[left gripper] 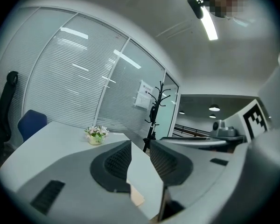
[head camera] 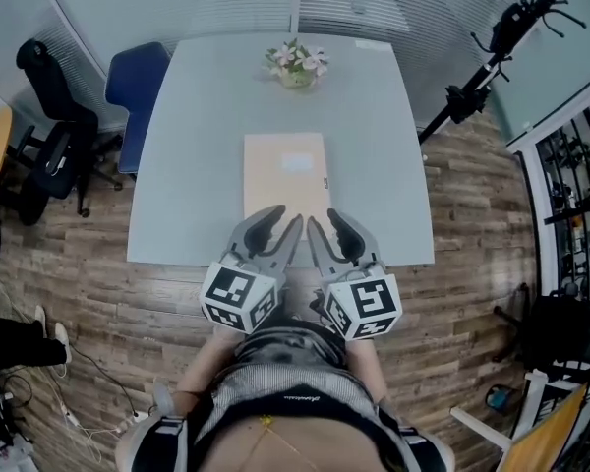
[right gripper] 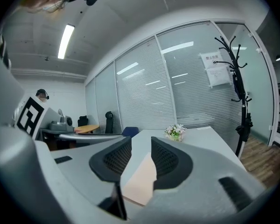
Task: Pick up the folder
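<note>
A thin beige folder lies flat on the middle of the pale grey table, its near end close to the front edge. My left gripper and right gripper hover side by side over that near end, pointing almost level toward the far side. Both are open, with a narrow gap and nothing between the jaws. In the left gripper view the left gripper has the folder's corner below its jaws. From the right gripper view the folder shows below the right gripper.
A small pot of flowers stands at the table's far edge. A blue chair and a black office chair stand to the left. A black coat stand rises at the right. Window blinds run behind the table.
</note>
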Demonstrator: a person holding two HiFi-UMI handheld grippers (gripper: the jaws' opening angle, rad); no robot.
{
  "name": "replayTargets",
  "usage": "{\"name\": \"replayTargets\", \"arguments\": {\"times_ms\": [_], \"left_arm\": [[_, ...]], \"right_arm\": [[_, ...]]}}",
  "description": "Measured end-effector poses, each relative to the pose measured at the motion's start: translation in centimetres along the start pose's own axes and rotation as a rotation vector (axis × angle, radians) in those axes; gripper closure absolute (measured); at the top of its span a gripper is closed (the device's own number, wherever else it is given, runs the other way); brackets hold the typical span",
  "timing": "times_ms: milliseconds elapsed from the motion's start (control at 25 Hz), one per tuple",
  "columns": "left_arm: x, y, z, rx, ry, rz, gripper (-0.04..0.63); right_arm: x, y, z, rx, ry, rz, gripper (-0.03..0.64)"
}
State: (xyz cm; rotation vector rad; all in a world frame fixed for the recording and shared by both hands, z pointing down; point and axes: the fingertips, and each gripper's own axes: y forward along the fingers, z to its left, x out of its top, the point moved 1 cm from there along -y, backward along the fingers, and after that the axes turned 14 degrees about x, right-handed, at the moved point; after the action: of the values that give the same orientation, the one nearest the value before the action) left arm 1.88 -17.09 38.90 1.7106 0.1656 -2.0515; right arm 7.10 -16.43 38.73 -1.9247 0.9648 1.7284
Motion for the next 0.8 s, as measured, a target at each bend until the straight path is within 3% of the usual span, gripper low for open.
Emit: {"name": "replayTargets", "arguments": {"times_ms": [480, 800], "left_arm": [[0.5, 6.5, 4.1, -0.022, 0.001, 0.050, 0.498], [-5.1, 10.2, 9.8, 0.069, -0.004, 0.206, 0.472]], "right_arm": [[-0.3, 5.7, -4.8, -0.043, 0.020, 0.048, 0.483], [-5.8, 8.8, -8.8, -0.093, 0.070, 0.182, 0.457]]}}
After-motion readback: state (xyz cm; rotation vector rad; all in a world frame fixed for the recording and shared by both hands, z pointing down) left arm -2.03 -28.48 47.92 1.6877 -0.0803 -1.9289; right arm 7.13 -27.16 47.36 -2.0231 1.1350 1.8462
